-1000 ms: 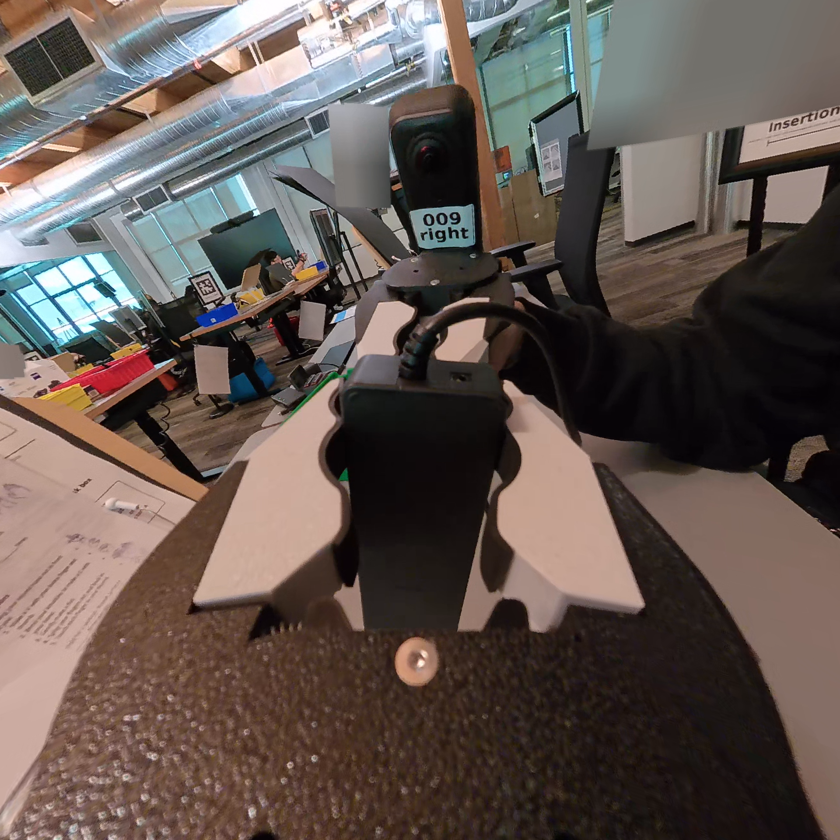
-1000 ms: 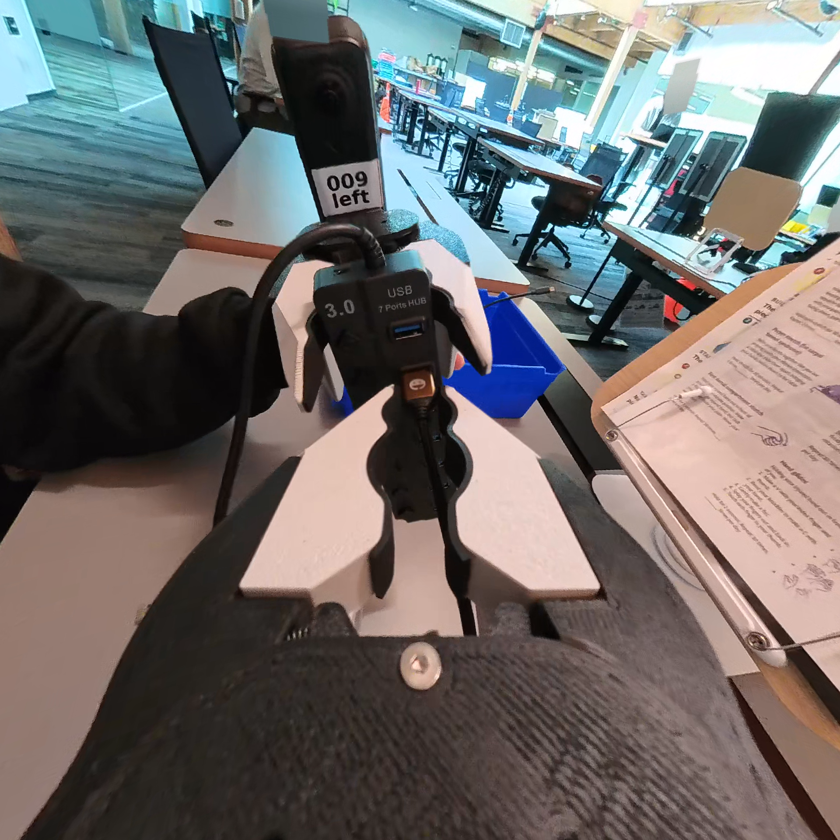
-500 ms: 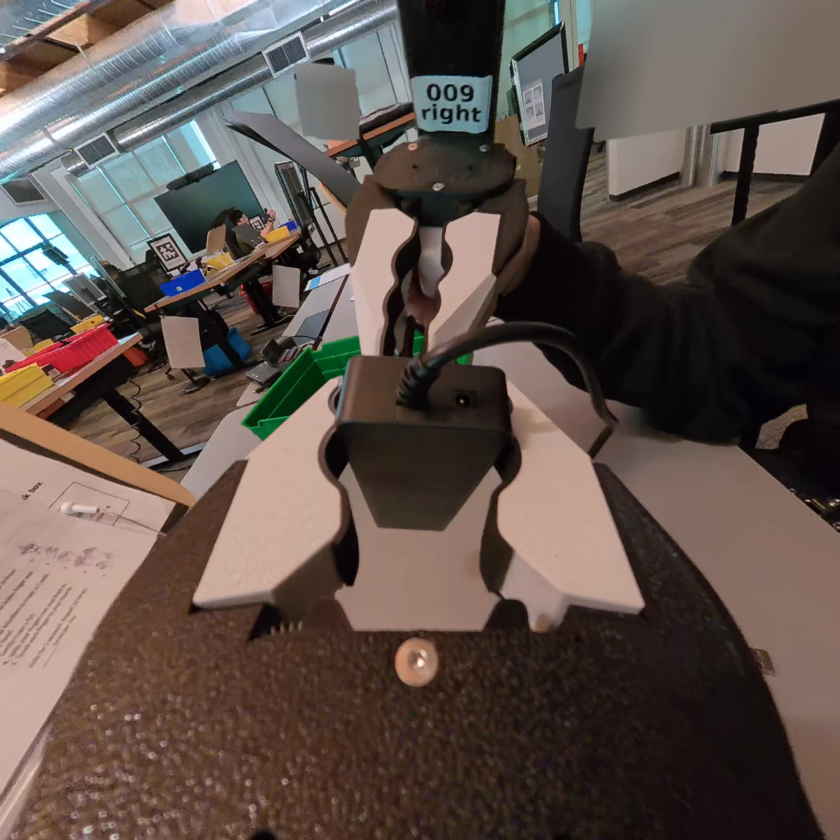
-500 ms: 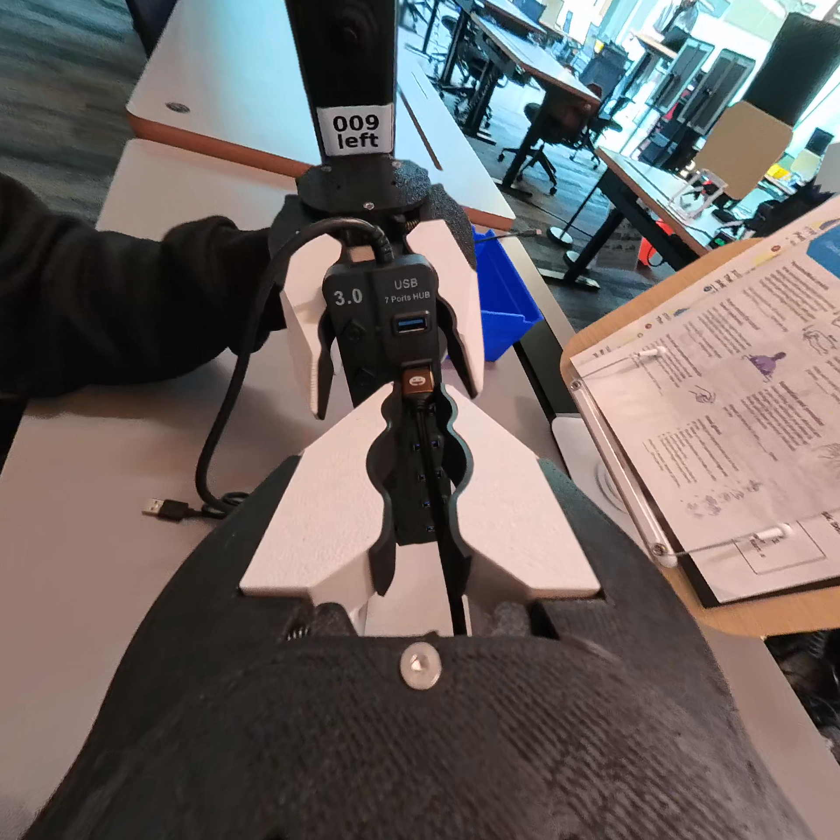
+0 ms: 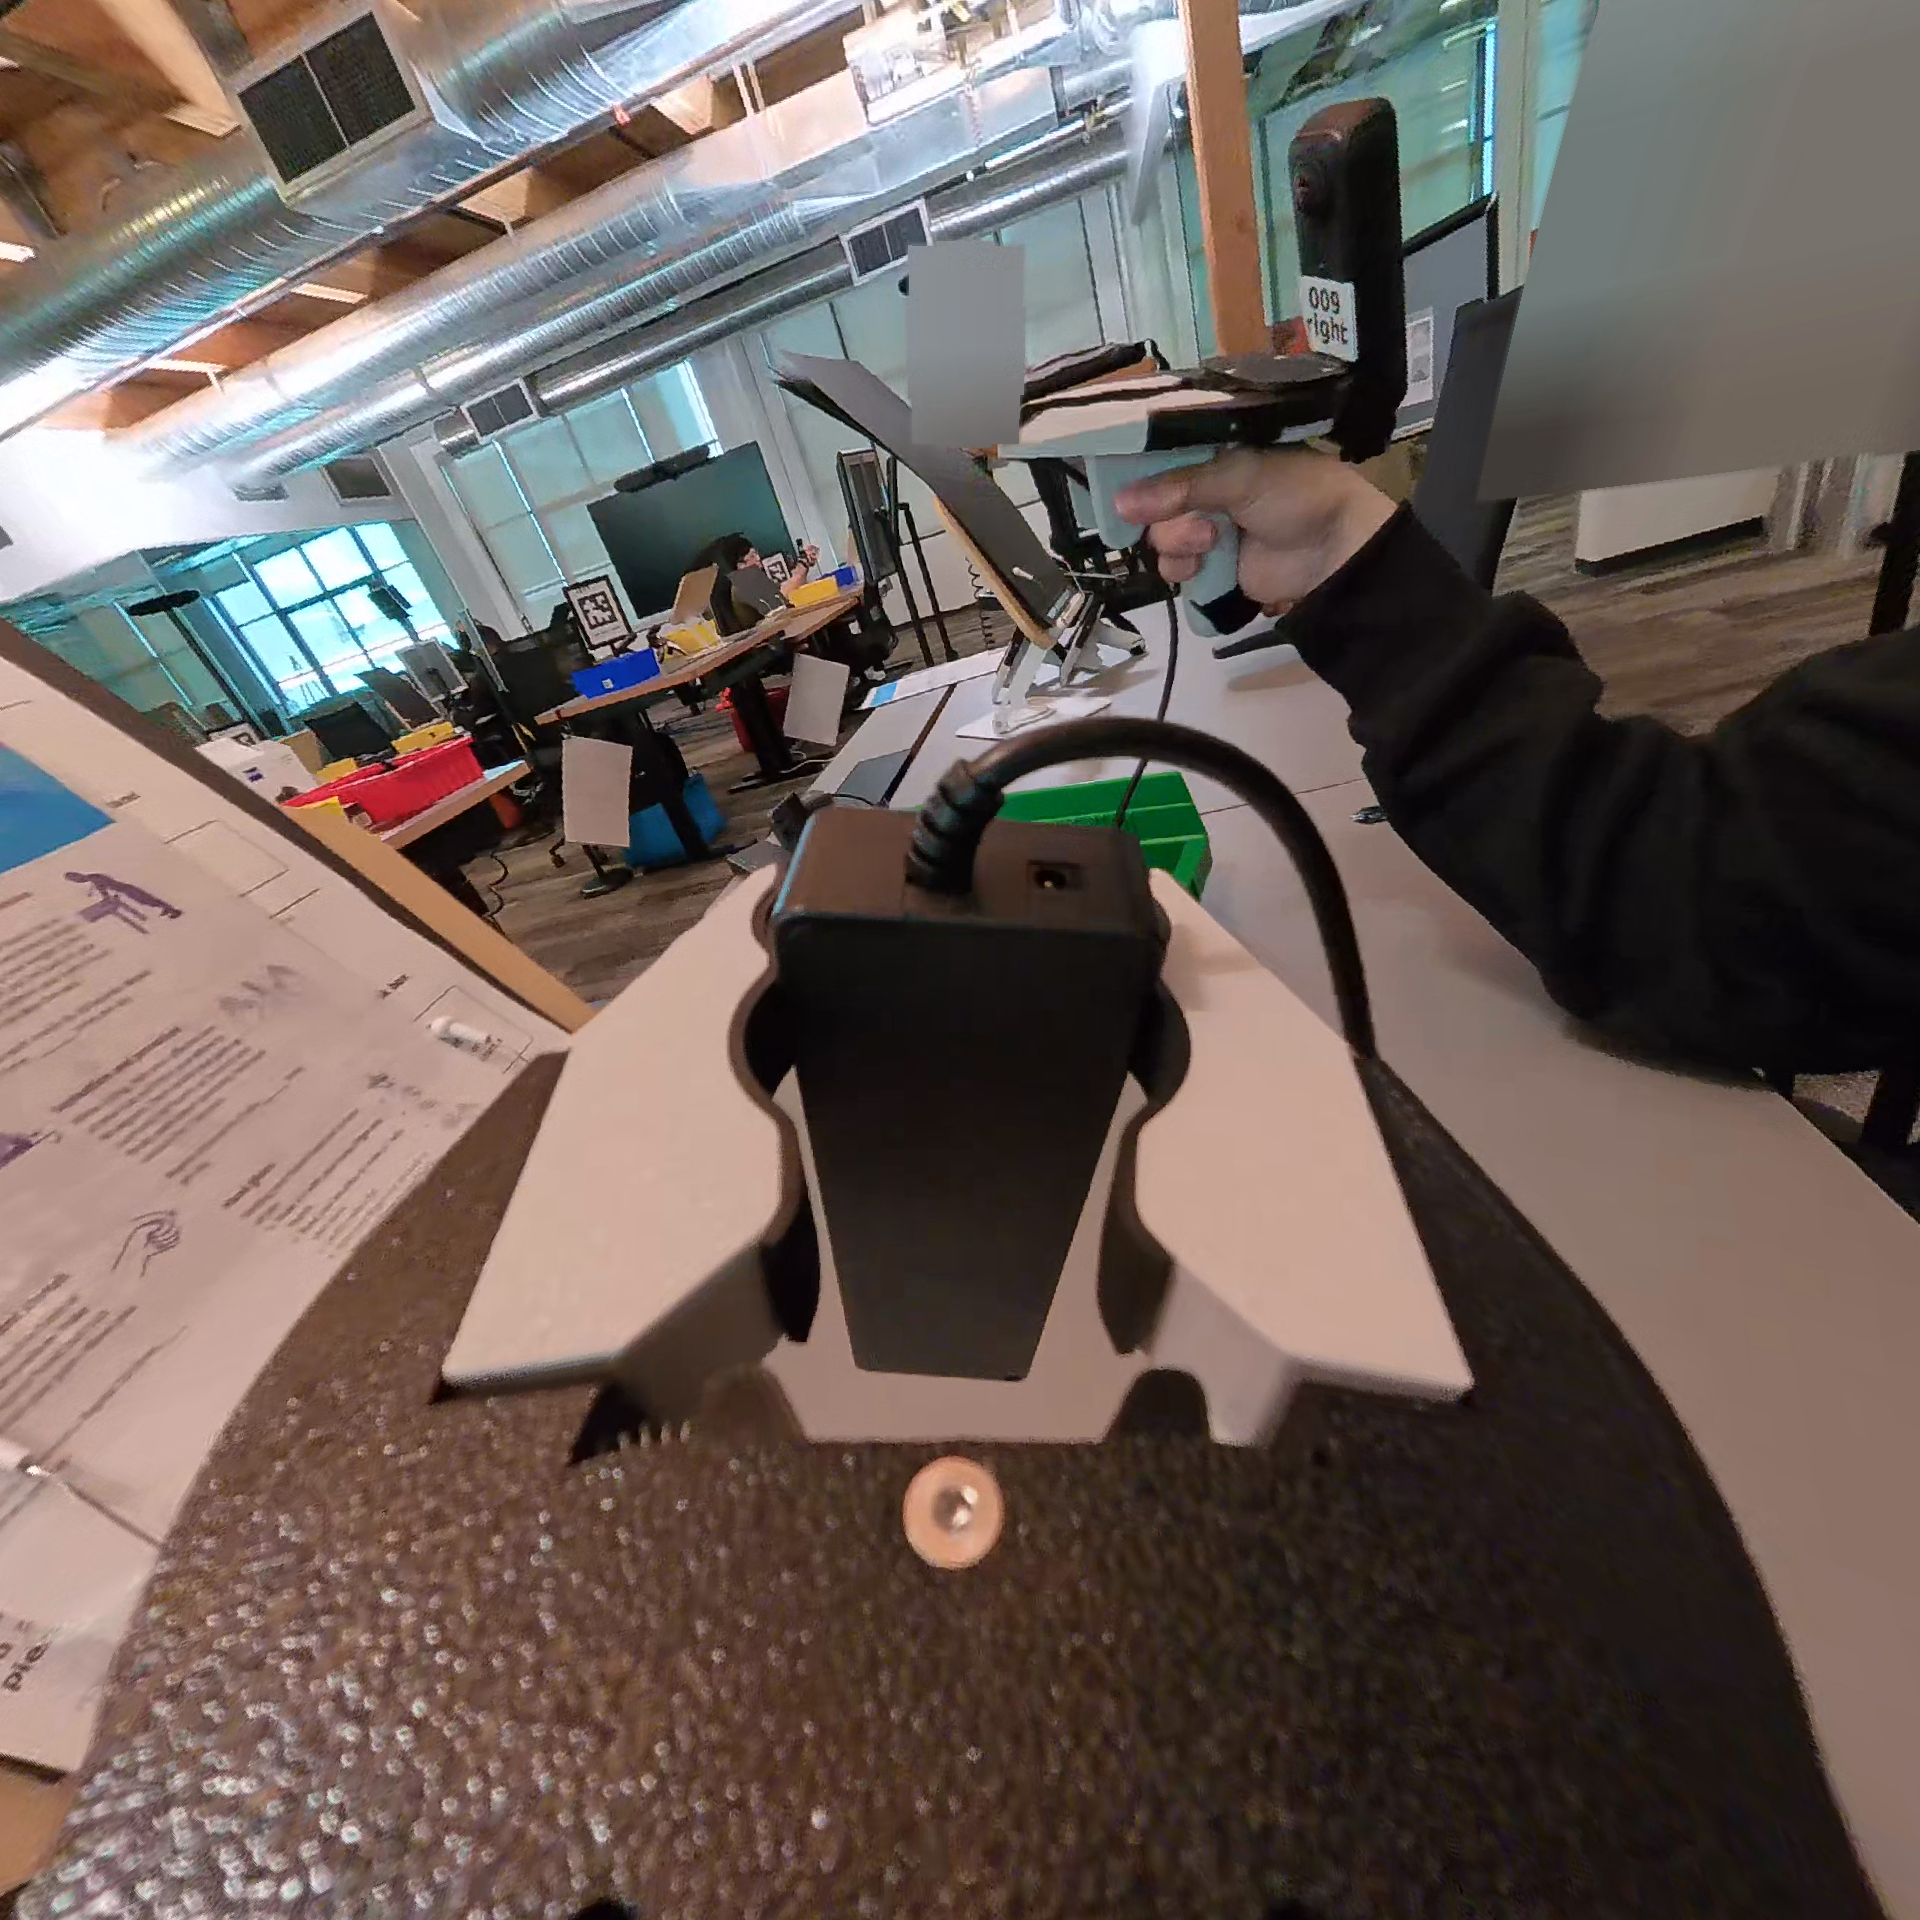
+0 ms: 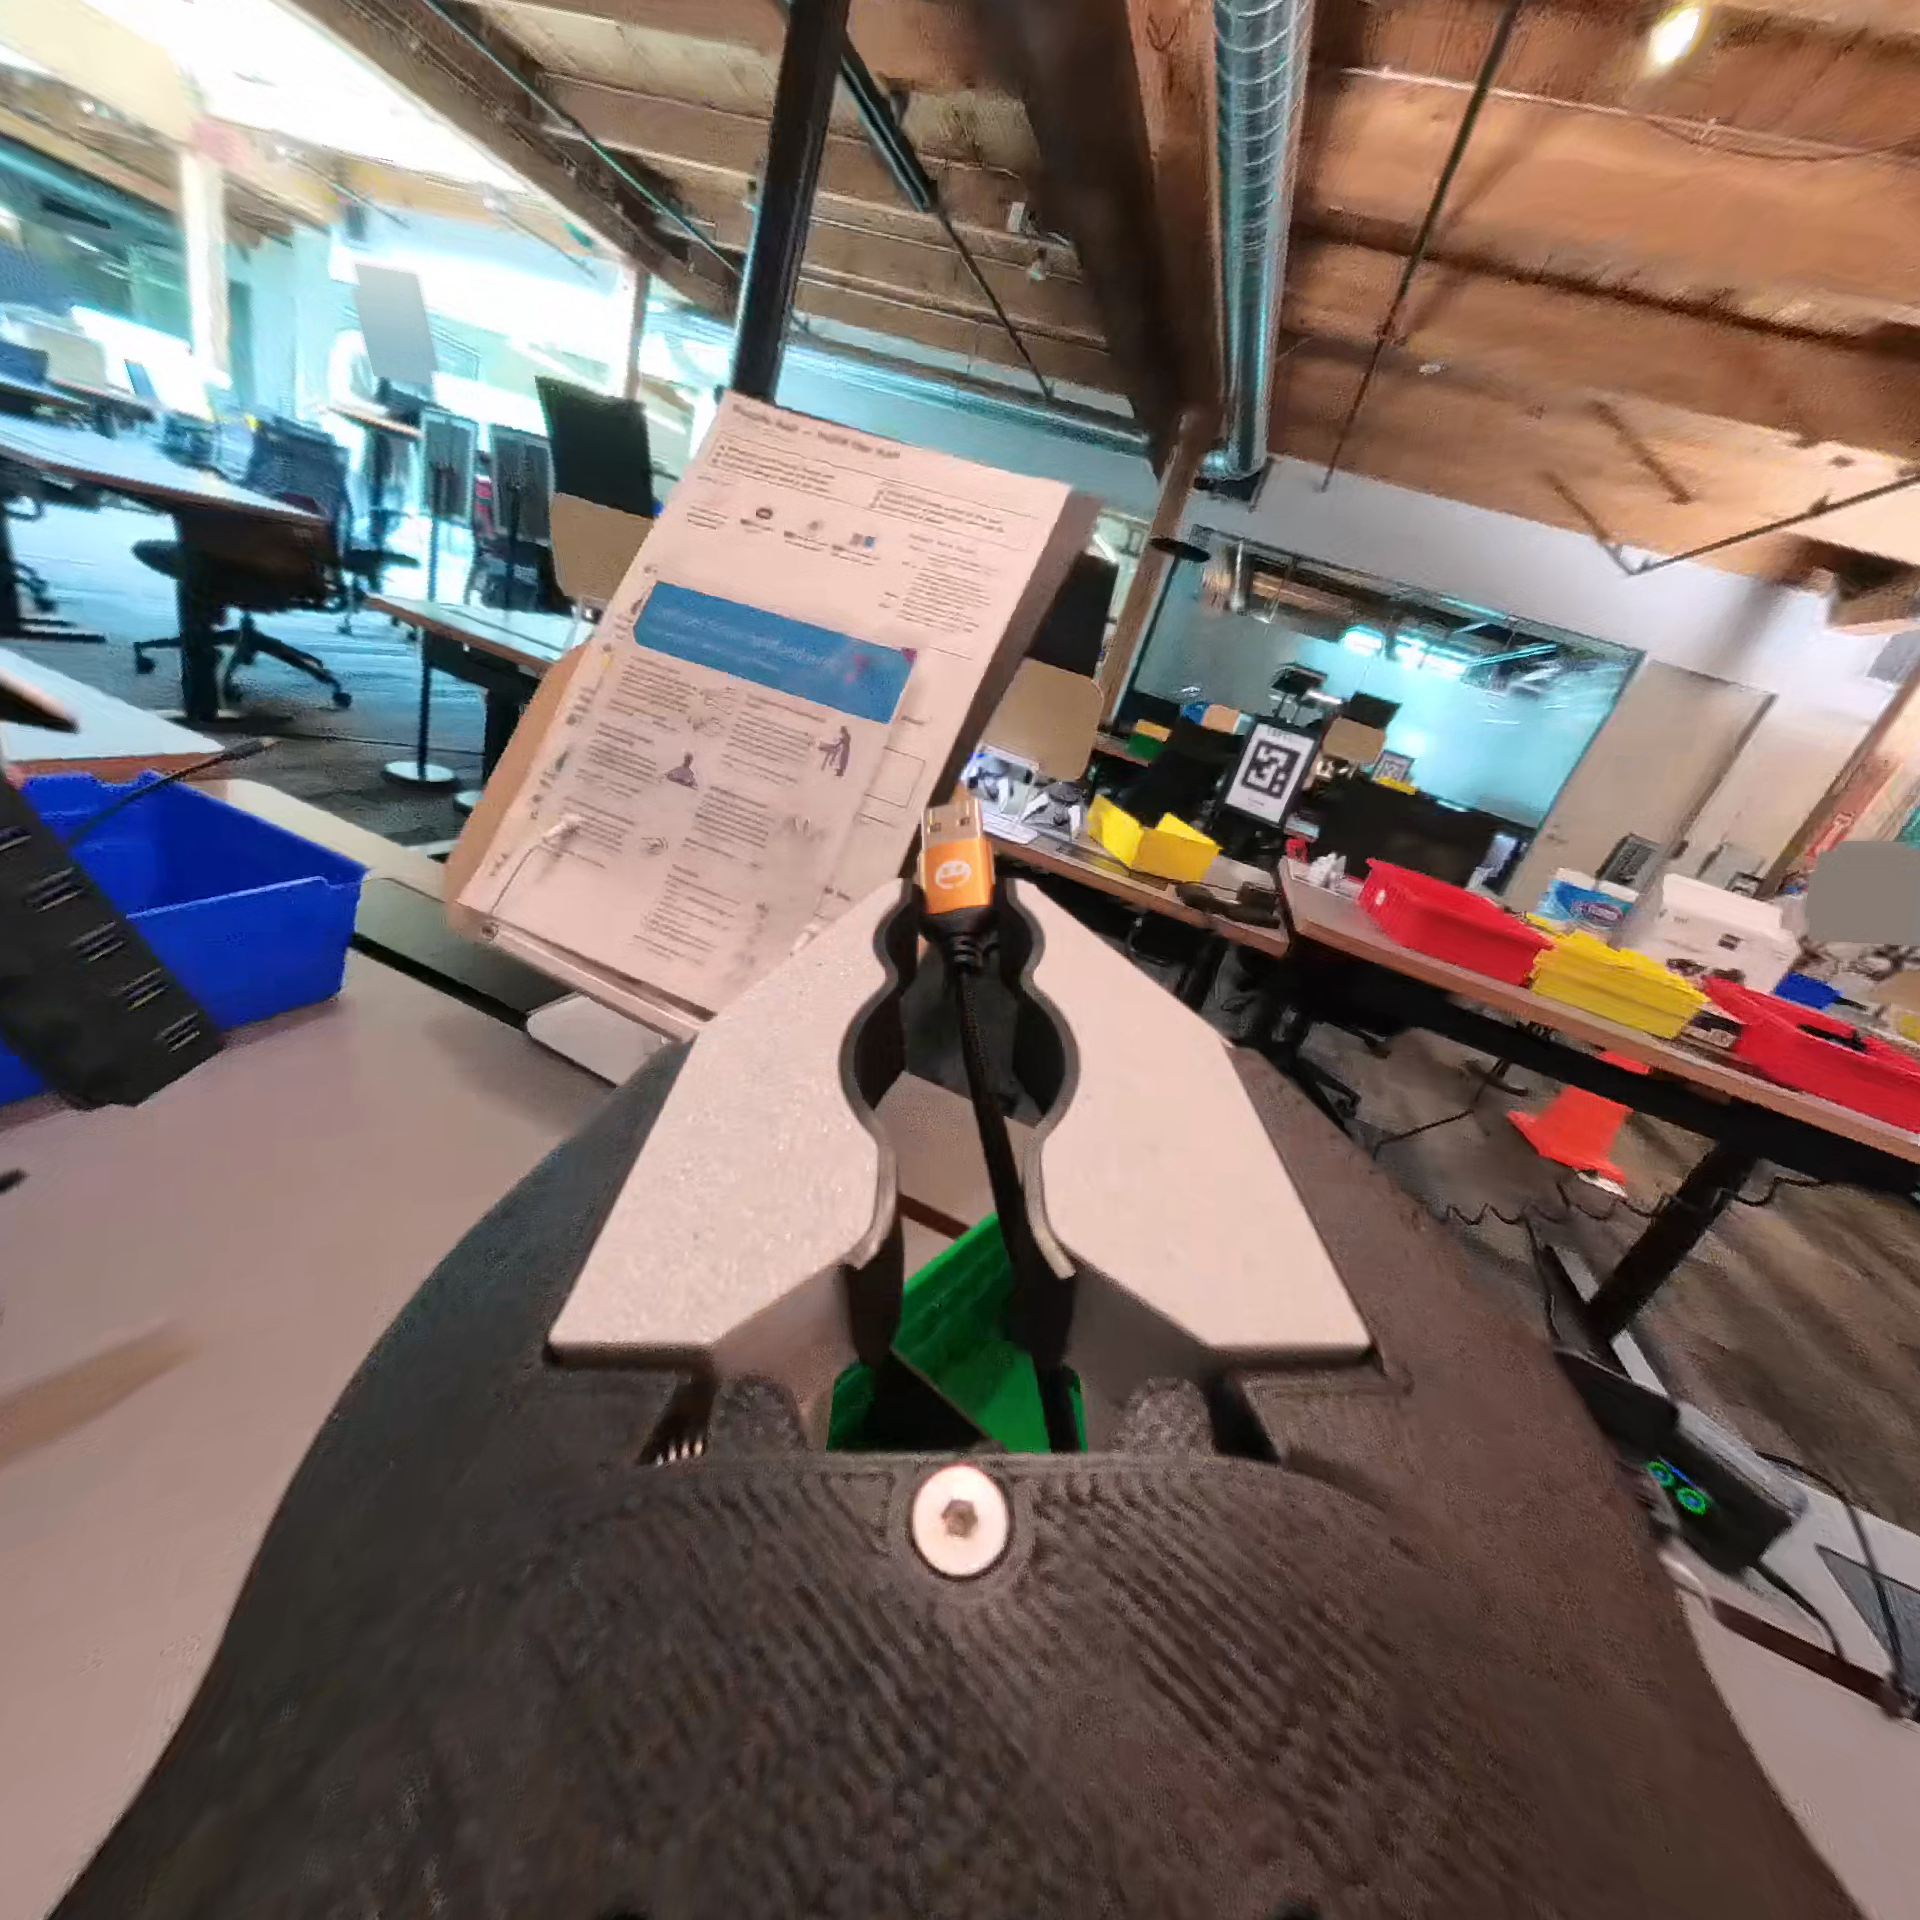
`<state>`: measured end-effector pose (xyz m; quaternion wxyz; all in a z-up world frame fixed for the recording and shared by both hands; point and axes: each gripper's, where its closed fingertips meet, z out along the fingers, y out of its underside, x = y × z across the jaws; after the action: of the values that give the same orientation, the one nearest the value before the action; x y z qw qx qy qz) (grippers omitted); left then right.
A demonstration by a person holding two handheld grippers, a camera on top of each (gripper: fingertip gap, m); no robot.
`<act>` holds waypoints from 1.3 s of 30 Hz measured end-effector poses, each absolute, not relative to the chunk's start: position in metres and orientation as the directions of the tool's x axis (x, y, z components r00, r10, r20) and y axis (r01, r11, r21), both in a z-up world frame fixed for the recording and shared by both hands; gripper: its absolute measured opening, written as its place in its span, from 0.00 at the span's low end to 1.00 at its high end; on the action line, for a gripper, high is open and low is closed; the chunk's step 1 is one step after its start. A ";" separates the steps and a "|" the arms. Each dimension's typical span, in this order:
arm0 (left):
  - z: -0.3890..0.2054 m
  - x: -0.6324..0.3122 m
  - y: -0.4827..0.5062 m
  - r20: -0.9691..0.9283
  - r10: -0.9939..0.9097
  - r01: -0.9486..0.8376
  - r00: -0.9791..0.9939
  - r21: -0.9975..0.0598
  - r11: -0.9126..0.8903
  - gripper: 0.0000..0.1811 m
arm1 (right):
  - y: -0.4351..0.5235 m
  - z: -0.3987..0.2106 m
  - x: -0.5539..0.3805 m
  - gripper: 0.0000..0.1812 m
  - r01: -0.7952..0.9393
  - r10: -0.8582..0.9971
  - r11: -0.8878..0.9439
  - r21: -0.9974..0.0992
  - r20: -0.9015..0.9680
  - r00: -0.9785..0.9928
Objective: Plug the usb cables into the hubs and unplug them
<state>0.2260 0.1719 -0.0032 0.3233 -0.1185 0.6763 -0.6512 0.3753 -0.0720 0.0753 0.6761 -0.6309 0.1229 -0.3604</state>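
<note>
Both tongs clamped: hub point(image 5: 961, 1122), orange USB plug point(image 6: 952, 871).

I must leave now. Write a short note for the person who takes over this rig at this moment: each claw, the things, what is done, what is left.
Left claw: shut on the black USB hub, held above the table; the hub's own cord arcs off to the right.
Right claw: shut on the orange USB plug, raised in the air; its black cable runs back between the fingers.
The plug is free of the hub, so this unplug is done.
The green bin sits behind the hub, the blue bin on the far side.
Left: whether more plug-ins remain cannot be told.
</note>
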 end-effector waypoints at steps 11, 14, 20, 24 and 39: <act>-0.005 0.225 0.156 -0.298 -0.548 0.259 -0.781 -0.954 0.150 0.34 | -0.055 -0.021 0.427 0.07 0.122 -0.490 -0.223 -0.967 0.219 0.844; -0.005 0.224 0.155 -0.294 -0.543 0.257 -0.787 -0.955 0.145 0.34 | -0.050 -0.093 0.425 0.07 -0.042 -0.384 -0.524 -0.850 0.192 0.903; -0.006 0.224 0.156 -0.289 -0.541 0.256 -0.790 -0.957 0.138 0.34 | -0.107 -0.183 0.448 0.14 -0.354 -0.511 -0.815 -0.460 0.279 0.813; -0.004 0.223 0.155 -0.296 -0.540 0.264 -0.788 -0.955 0.137 0.34 | -0.130 -0.145 0.477 0.28 -0.378 -0.642 -0.746 -0.548 0.442 0.627; 0.012 0.211 0.124 -0.308 -0.479 0.301 -0.822 -0.949 0.094 0.34 | 0.167 -0.061 0.223 0.50 0.448 0.325 -0.190 -0.874 0.374 0.868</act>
<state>0.2106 0.1236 0.0124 0.2912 -0.0655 0.6799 -0.6697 0.2228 0.1670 -0.0606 0.5848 -0.7696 -0.2511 -0.0524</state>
